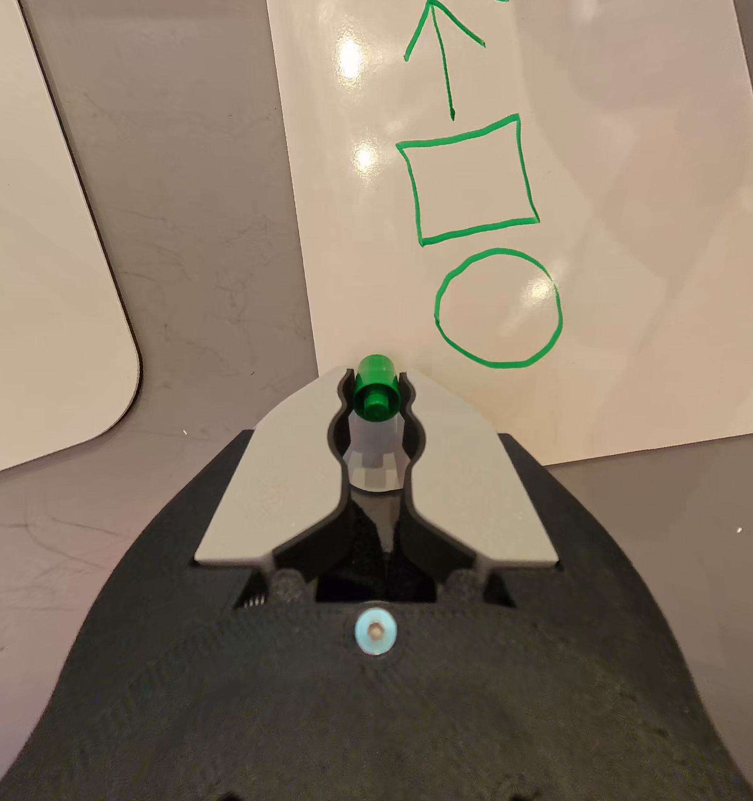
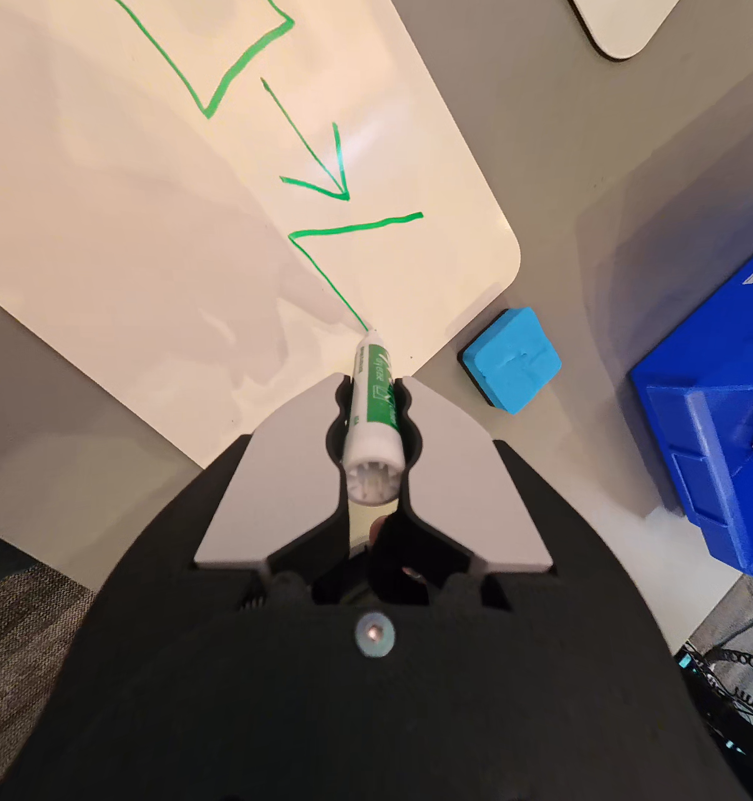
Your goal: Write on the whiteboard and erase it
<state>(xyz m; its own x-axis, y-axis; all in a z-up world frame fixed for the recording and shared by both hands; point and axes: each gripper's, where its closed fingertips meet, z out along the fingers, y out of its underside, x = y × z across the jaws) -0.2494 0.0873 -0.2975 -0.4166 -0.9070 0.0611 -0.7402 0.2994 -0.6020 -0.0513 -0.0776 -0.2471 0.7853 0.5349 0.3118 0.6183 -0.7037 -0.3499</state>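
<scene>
The right tool [image 2: 373,385] clamps a green-and-white marker [image 2: 374,407], tip touching the whiteboard [image 2: 149,216] just ahead. The left tool [image 1: 375,385] grips the green cap [image 1: 375,392]. A blue eraser [image 2: 512,359] lies on the desk [image 2: 604,151], right of the marker.

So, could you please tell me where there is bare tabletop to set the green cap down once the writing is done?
Bare grey table lies between the whiteboard's left edge and a second white board. Another free strip sits beyond the blue eraser, toward the far corner. It is crowded between the eraser and the blue bin.
</scene>
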